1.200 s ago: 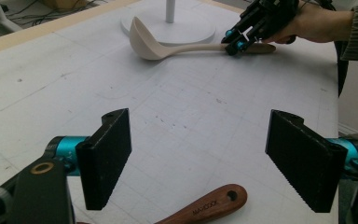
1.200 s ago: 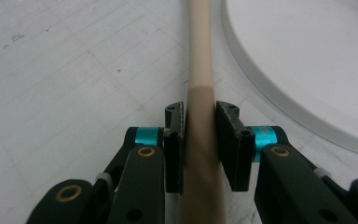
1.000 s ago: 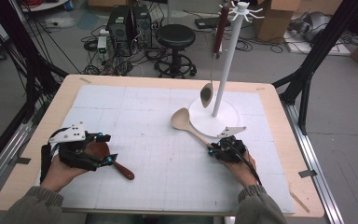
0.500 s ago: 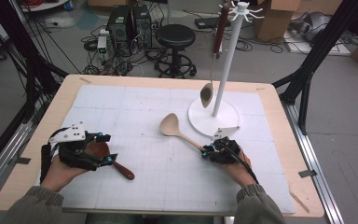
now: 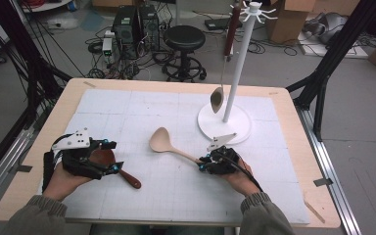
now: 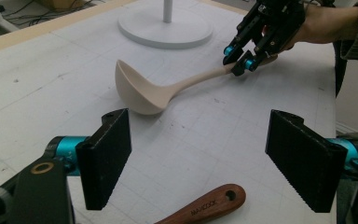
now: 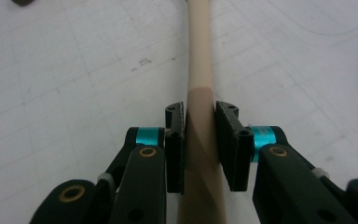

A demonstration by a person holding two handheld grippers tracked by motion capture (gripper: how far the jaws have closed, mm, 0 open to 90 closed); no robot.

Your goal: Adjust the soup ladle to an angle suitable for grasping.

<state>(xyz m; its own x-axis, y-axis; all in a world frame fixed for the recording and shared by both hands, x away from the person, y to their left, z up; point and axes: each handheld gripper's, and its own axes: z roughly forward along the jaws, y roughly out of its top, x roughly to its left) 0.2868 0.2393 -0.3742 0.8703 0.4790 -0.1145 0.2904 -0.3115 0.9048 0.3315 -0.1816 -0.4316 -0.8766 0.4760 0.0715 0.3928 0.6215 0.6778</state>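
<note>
The right gripper (image 5: 203,163) is seen pinched on the handle of a pale ladle (image 5: 169,146), its pads pressed against the handle from both sides in the right gripper view, while the ladle's bowl is held out over the white gridded mat (image 5: 142,112) near the middle of the table (image 5: 293,147), just left of the round base of a white hanging stand (image 5: 225,120). The left gripper (image 5: 112,156) is kept at the near left of the table with its jaws spread wide and nothing pressed between them; a dark wooden spoon (image 5: 122,171) is seen lying under it, with the spoon's handle end (image 6: 205,207) visible below the open jaws in the left gripper view. A metal spoon (image 5: 218,95) is already hung from the stand. The ladle is gripped far back on its handle, so the heavy bowl could be expected to swing or sag in the pads if the hand is turned quickly. The stand could also be knocked, or the hanging spoon struck, should the ladle be carried toward the hooks too low.
</note>
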